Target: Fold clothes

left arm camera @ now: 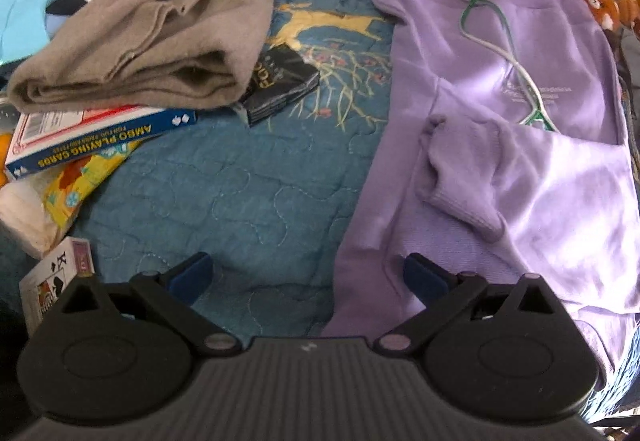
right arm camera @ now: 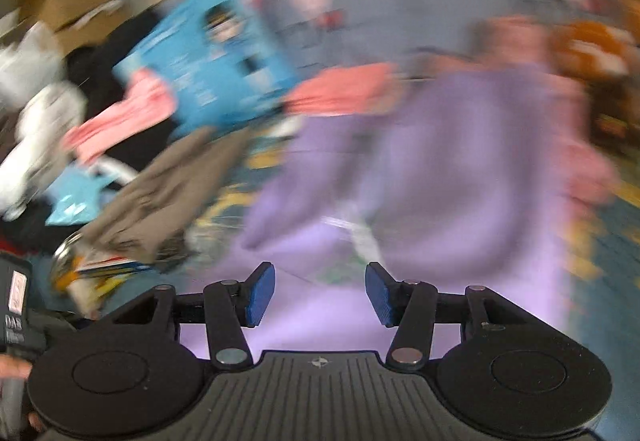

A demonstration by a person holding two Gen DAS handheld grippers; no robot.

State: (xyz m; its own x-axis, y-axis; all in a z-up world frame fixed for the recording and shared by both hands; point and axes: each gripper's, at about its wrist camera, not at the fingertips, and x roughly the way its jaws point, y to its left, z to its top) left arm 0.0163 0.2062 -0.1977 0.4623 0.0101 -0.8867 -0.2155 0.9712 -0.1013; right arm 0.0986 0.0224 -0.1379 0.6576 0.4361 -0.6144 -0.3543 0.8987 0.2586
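Blue quilted bedspread (left arm camera: 256, 177) with a gold deer print runs under everything, cluttered along its far and left edges. Largest on it is the lilac hoodie (left arm camera: 520, 145), laid flat ahead and to the right of the left claw (left arm camera: 308, 273), its near sleeve edge passing just under that claw's right finger; one ribbed cuff is folded in over the body, and a green-and-white drawcord trails across the chest. Ahead and to the left of the left claw sits a folded grey sweater (left arm camera: 160, 33), resting on a blue playing-card box (left arm camera: 92, 141). A small card pack (left arm camera: 56, 281) lies just beside the left finger. Left claw is released, jaws spread, nothing between them. Right claw (right arm camera: 320, 295) hangs over the lilac hoodie (right arm camera: 460, 169) in a heavily blurred view, jaws parted and empty
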